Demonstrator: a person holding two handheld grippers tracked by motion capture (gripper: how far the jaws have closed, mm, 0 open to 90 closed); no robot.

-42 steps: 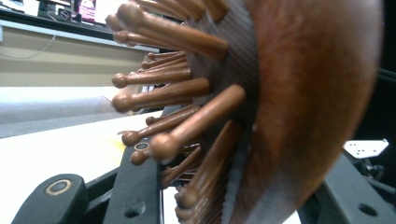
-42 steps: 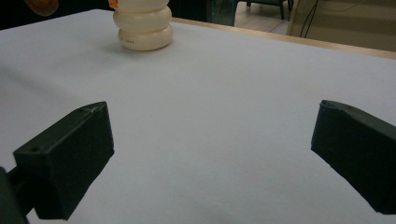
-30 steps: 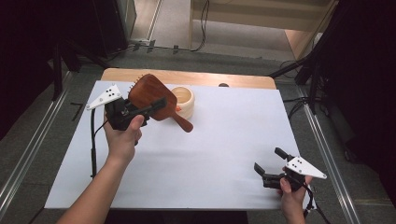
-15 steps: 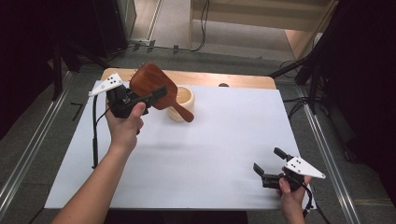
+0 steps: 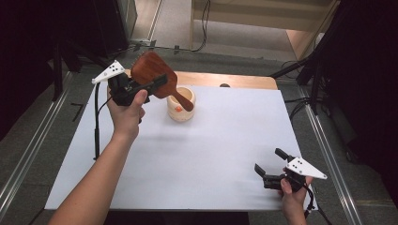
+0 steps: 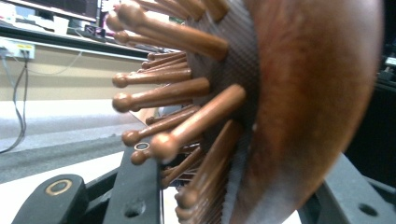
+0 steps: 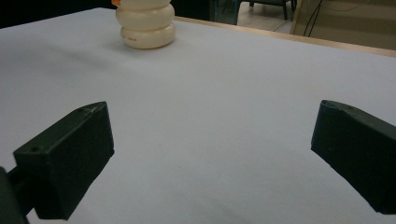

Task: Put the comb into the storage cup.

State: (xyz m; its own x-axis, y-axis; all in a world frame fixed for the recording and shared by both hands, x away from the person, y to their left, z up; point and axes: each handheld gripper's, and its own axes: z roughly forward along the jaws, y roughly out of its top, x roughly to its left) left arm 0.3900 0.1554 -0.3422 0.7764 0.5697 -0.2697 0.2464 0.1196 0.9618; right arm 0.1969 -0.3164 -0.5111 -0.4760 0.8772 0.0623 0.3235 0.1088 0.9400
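Now the left gripper (image 5: 141, 89) is clamped on the wooden hairbrush (image 5: 151, 75), handle probably over the cream cup (image 5: 180, 107): lower it gently, handle first. The right gripper (image 5: 272, 164) rests on the table (image 5: 211, 154), jaws apart.

Looking like a lab setup: white-covered counter (image 5: 197, 154) sitting between metal rails (image 5: 28, 159), cables (image 5: 204, 23) trailing across the far floor.
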